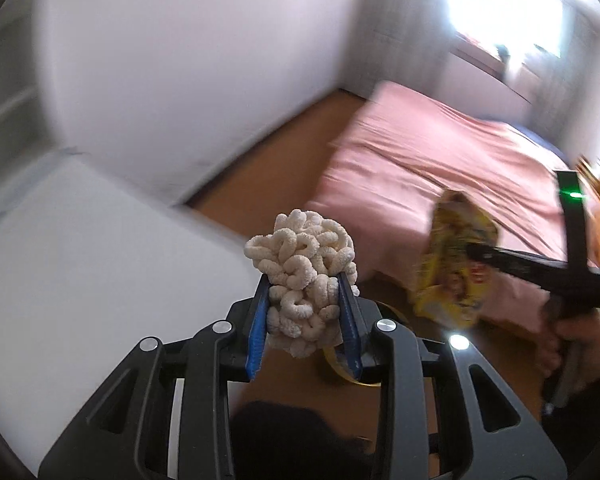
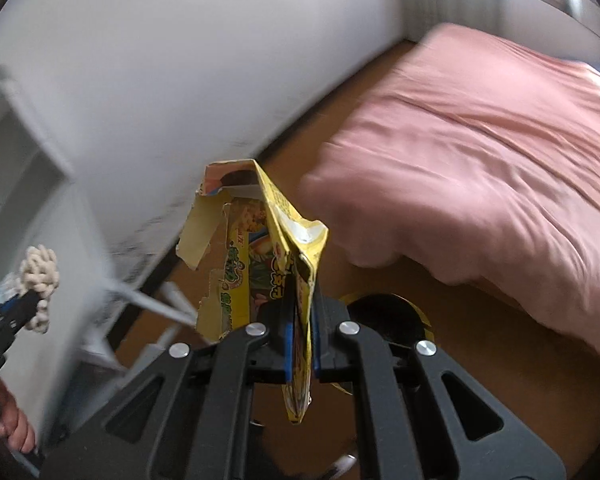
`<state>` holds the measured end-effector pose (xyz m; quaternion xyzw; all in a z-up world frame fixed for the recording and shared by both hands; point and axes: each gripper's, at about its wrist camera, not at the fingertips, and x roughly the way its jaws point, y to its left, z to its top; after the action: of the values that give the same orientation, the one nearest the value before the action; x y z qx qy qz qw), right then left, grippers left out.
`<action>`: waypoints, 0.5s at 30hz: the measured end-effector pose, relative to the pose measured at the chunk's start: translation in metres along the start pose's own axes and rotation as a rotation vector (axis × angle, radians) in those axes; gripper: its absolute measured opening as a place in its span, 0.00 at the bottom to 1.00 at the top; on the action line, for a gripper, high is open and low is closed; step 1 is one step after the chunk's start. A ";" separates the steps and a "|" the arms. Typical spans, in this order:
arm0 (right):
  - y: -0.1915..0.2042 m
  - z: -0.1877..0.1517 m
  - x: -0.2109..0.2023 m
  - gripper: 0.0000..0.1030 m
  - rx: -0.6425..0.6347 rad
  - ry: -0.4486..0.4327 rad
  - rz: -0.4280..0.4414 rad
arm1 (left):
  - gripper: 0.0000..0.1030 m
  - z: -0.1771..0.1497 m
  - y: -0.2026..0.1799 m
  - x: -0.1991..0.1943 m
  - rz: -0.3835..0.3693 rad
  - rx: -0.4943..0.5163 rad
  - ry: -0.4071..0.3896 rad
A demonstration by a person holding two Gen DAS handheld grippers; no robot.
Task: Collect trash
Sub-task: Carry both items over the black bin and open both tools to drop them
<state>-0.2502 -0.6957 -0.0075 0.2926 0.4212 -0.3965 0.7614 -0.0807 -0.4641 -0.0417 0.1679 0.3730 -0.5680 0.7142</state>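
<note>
My left gripper (image 1: 304,280) is shut on a cream knobbly clump of loops (image 1: 304,264), held in the air between its blue pads. My right gripper (image 2: 302,284) is shut on a torn, flattened yellow printed carton (image 2: 268,240) that sticks up from the jaws. The carton (image 1: 452,260) and right gripper also show at the right of the left wrist view. The clump (image 2: 38,280) shows at the left of the right wrist view. A round black bin with a yellow rim (image 2: 384,312) lies on the floor under the right gripper; its rim (image 1: 340,368) shows under the left gripper.
A bed with a pink cover (image 1: 440,152) fills the right side. A white wall (image 1: 180,60) and a white furniture top (image 1: 80,260) are on the left. The floor (image 1: 280,160) is brown wood. A bright window (image 1: 500,0) is at the far right.
</note>
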 end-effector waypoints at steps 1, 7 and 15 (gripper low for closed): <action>-0.013 -0.004 0.007 0.07 0.021 0.014 -0.021 | 0.30 -0.001 -0.016 0.017 -0.028 0.024 0.015; -0.080 -0.038 0.054 0.07 0.059 0.111 -0.158 | 0.30 -0.015 -0.072 0.110 -0.111 0.117 0.107; -0.108 -0.058 0.105 0.07 0.080 0.228 -0.154 | 0.31 -0.043 -0.100 0.186 -0.125 0.139 0.241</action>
<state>-0.3308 -0.7440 -0.1386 0.3330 0.5101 -0.4343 0.6636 -0.1748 -0.5935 -0.1866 0.2602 0.4254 -0.6116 0.6142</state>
